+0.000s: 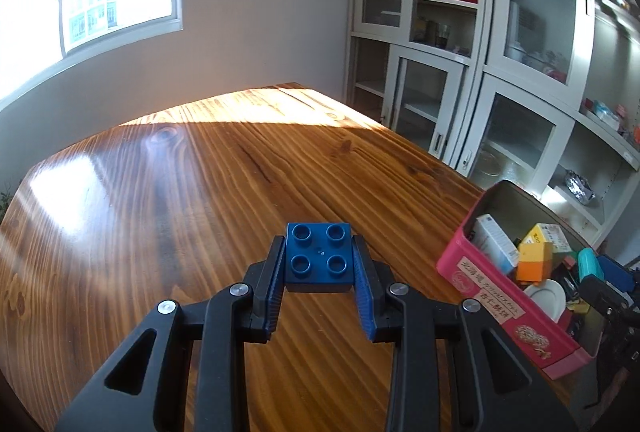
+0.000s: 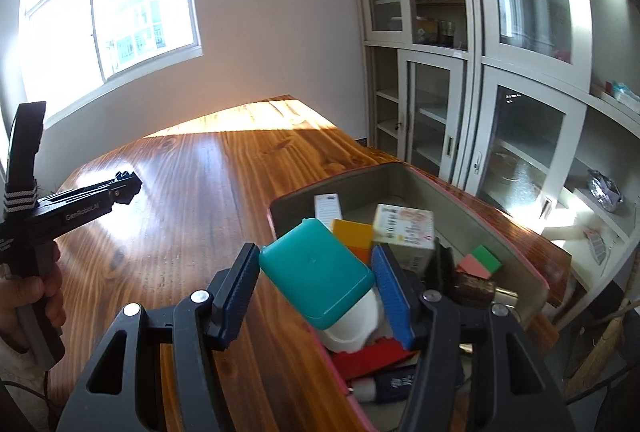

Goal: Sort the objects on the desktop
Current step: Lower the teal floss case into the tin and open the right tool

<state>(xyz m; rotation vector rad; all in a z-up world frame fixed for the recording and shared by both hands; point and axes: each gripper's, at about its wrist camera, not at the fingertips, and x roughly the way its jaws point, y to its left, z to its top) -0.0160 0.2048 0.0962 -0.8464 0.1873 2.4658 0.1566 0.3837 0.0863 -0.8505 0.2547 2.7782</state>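
Between your left gripper pads sits the dark blue four-stud plastic building brick, clamped on its two flat side walls and carried clear above the glossy wooden counter, studs facing up. That brick looks light, rigid and smooth-sided, so the ribbed pads should keep it without hard squeezing; holding it across the plain walls rather than the studs is the sound choice, and it appears square in the grip. Your right gripper is closed on the teal rounded plastic case, which sits tilted between the pads, its near corner dipping low over the pink rectangular tin box that stands at the counter's right edge. The case seems hollow, light and slick, with curved edges that give the pads little flat face, so I judge it the likelier of the two to twist or slip; a hold across its long, straighter sides nearer the middle would steady it. The tin already holds a crowd of small cartons, an orange block and a white round piece, so whatever goes in will land on an uneven heap and may slide. Your left hand shows at the edge of the right view, wrapped round its handle.
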